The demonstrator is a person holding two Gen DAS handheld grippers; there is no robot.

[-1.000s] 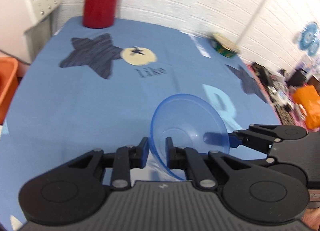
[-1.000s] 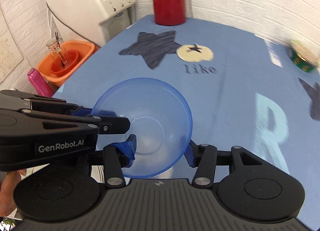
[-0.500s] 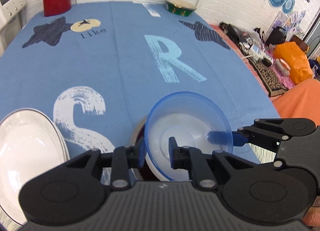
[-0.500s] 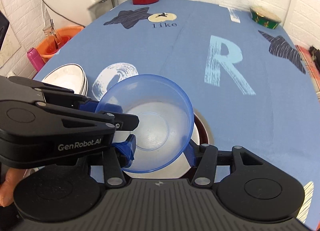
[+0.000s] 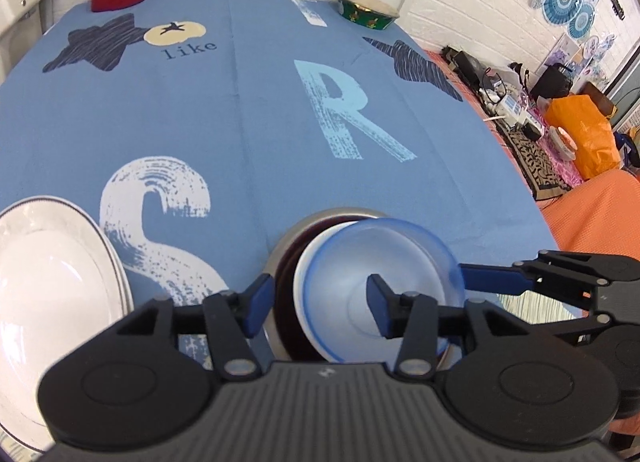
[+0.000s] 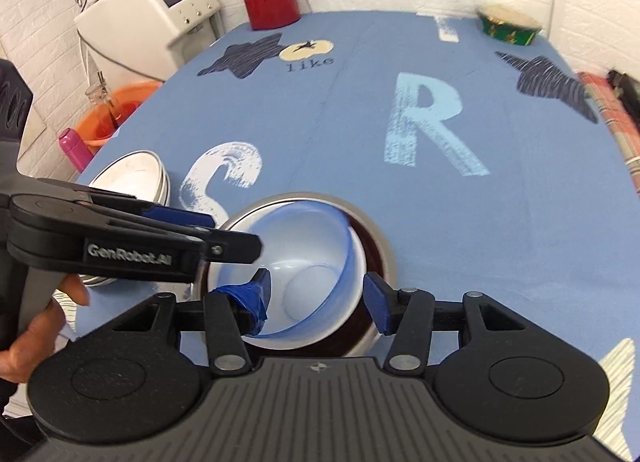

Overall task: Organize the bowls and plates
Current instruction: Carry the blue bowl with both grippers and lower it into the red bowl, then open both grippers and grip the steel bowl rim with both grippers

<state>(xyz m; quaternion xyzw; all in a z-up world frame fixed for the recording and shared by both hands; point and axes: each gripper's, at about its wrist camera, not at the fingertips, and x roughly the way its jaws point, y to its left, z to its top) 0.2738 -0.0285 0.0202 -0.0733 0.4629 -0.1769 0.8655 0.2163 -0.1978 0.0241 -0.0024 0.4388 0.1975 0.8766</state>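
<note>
Blue bowl [image 5: 380, 286] sitting nested in a stack of bowls on the blue tablecloth [image 5: 248, 134]; both grippers released.

The translucent bowl is resting inside a white bowl [image 6: 356, 262], which is sitting in a dark-lined metal bowl [image 6: 384, 250]. The left gripper [image 5: 316, 302] is standing with jaws spread, one finger inside the blue bowl, one outside the stack. The right gripper [image 6: 316, 298] is likewise spread wide across the rim, clasping nothing. Stacked white plates [image 5: 48, 282] are lying to the left.
</note>
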